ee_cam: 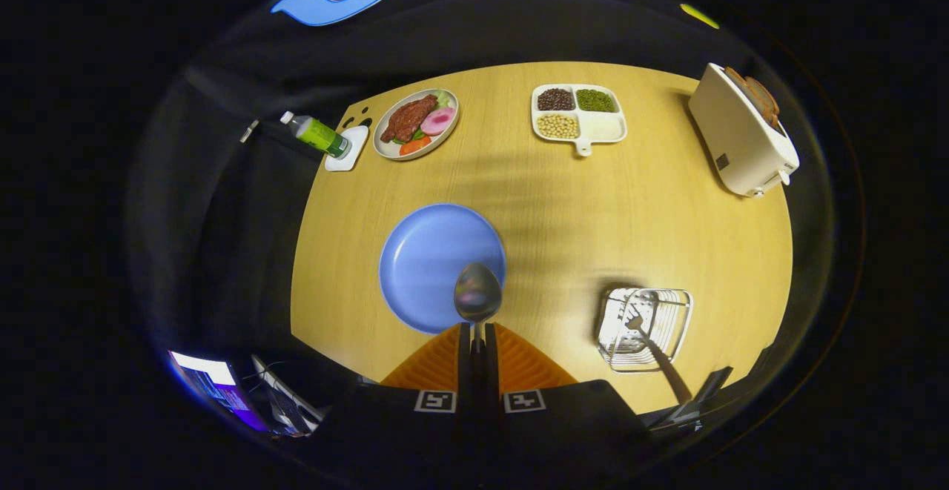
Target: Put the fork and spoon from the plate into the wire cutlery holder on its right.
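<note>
Gripper view: the gripper (478, 342) has its fingers drawn nearly together and clamped on the handle of the spoon (477, 293), which stands out straight ahead at twelve o'clock. The spoon's long axis runs along the fingers, bowl foremost, and the bowl hangs above the near rim of the blue plate (434, 264); it appears lifted off the plate, though the height cannot be judged. The plate carries nothing else.

The wire cutlery holder (643, 327) lies at about three o'clock from the spoon bowl, to the right of the plate and apart from it on the wooden table (593, 216). The fork (652, 342) already stands in it, tines down among the wires, handle leaning out toward five o'clock.

Judged from this, the coming move is a carry to the right, then tipping the spoon to drop in beside the fork; its slanting handle may get in the way.
</note>
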Motion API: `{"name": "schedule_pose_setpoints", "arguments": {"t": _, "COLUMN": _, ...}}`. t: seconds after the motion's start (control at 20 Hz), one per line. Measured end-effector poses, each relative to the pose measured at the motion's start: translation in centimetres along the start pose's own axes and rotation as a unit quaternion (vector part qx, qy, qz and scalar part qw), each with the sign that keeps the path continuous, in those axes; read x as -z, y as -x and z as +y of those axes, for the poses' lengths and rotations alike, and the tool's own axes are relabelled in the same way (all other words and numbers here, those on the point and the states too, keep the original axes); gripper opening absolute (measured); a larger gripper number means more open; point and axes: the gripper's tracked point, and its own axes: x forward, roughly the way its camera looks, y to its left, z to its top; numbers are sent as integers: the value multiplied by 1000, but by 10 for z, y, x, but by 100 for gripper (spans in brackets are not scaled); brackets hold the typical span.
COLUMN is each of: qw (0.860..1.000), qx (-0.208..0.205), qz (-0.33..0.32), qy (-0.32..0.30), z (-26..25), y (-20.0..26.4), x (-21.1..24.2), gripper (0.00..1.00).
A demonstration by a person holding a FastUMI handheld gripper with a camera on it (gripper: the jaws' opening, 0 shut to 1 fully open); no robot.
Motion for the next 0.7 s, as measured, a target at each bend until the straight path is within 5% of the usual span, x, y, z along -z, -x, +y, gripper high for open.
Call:
{"name": "schedule_pose_setpoints", "arguments": {"t": 0.4, "qw": 999, "qx": 42, "qz": 26, "qy": -1, "z": -88, "y": 51, "x": 26, "gripper": 9}}
{"name": "schedule_pose_setpoints", "arguments": {"t": 0.7, "qw": 994, "qx": 71, "qz": 78, "qy": 10, "z": -131, "y": 37, "x": 38, "gripper": 8}}
